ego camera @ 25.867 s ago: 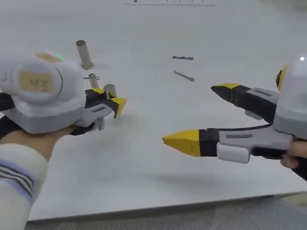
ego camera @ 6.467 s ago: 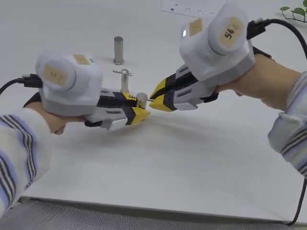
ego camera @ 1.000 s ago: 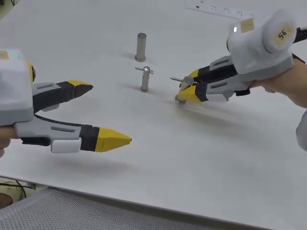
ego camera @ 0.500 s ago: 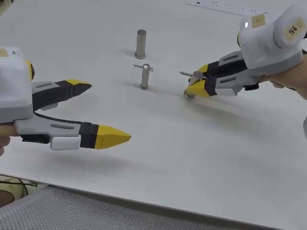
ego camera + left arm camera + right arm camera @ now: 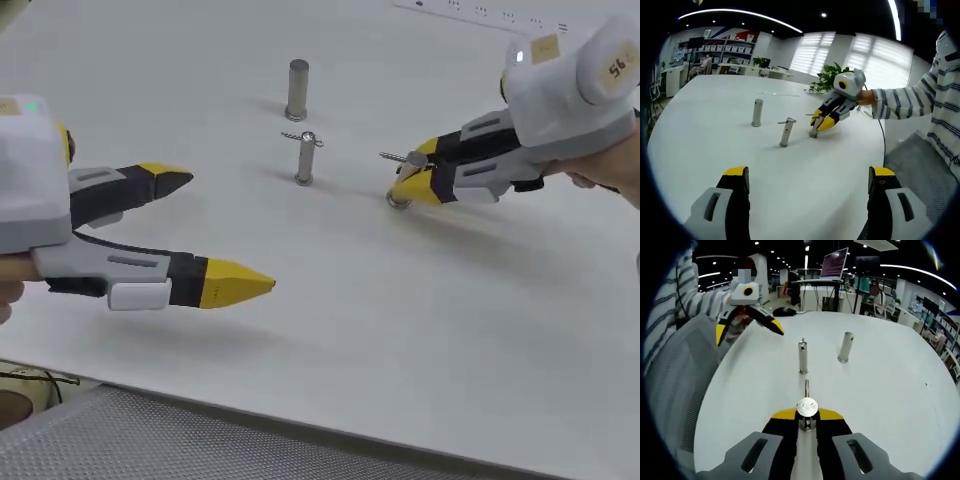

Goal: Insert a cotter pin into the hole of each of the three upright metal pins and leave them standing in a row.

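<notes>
Three metal pins stand on the white table [image 5: 420,330]. The far pin [image 5: 298,90] [image 5: 757,112] [image 5: 845,346] is bare. The middle pin [image 5: 306,158] [image 5: 786,132] [image 5: 802,356] has a cotter pin through its top. My right gripper [image 5: 405,185] [image 5: 807,416] is shut on the third pin [image 5: 399,197] [image 5: 813,131] [image 5: 807,406], whose foot is at the table surface. A cotter pin [image 5: 393,157] [image 5: 807,387] sticks out of its top. My left gripper [image 5: 215,232] [image 5: 807,175] hovers open at the near left, well clear of the pins, with nothing between its jaws.
A strip with small dark marks [image 5: 490,15] lies at the table's far edge. The table's near edge [image 5: 300,405] runs below the left gripper, with grey mesh beyond it. A person's striped sleeve [image 5: 910,102] is behind the right gripper.
The right gripper has shifted the third pin a little to the right, away from the middle pin. The left gripper has stayed open in the same place.
</notes>
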Demonstrator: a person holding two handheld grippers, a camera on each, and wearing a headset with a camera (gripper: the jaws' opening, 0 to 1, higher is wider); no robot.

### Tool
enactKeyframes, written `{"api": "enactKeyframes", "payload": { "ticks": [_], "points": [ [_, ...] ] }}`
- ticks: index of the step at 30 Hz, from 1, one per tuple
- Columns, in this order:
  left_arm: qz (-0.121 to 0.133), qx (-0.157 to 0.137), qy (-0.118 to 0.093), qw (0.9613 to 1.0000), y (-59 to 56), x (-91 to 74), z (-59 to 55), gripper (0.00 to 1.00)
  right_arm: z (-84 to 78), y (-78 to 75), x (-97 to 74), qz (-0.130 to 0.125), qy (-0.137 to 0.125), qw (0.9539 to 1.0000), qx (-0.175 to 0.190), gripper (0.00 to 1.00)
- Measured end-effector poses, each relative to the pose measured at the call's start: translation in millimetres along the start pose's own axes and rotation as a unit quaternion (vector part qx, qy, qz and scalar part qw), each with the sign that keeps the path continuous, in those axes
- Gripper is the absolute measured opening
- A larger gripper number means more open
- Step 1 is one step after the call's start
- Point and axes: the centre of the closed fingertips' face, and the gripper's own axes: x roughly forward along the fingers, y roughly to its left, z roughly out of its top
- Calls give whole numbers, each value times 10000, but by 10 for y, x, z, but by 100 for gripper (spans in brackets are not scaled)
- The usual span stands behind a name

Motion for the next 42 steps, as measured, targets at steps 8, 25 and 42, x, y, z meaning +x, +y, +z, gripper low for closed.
{"api": "enactKeyframes", "payload": {
  "ticks": [8, 25, 42],
  "points": [
    [-26, -29, 61, 10000, -57, 15, -14, 99, 1, 21, 4, 86, -93, 9999, 67, 14],
    [-35, -61, 128, 9999, -96, 14, -11, 99, 26, 54, 4, 86, -96, 9998, 121, 15],
    [-64, -32, 208, 9998, -155, 37, -38, 99, 188, 0, -233, -463, -557, 9970, 290, 29]
  ]
}}
